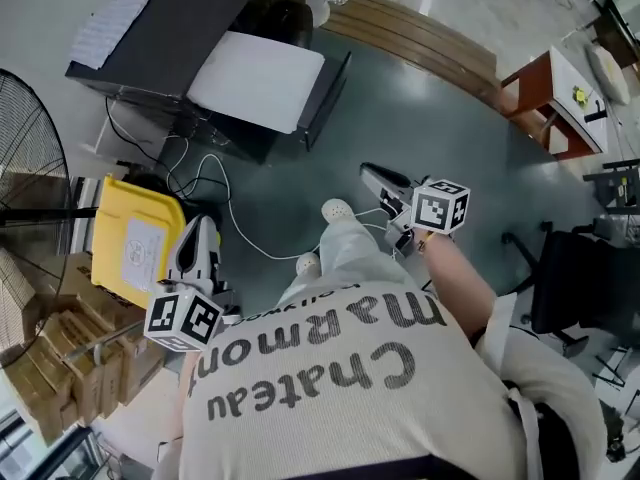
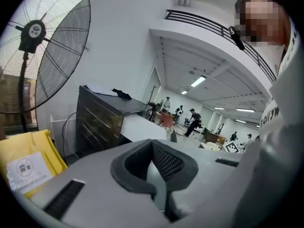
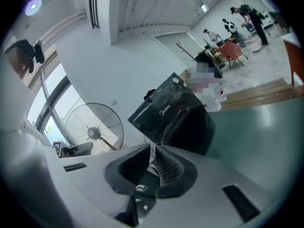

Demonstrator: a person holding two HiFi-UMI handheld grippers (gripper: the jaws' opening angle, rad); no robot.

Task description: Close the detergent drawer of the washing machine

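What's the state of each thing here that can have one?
Left tool: shut, empty.
Right tool: shut, empty.
Washer: drawer cannot be made out.
Fan: upright; running or not, cannot tell.
Cable: loose on floor.

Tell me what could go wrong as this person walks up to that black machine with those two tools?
A white cable loops across the floor just ahead of the shoes; a step toward the washing machine could snag it. The left gripper hangs close to the yellow bin, so a swing might knock it. The right gripper, jaws together like the left's, is well short of the machine; a hasty reach could miss.
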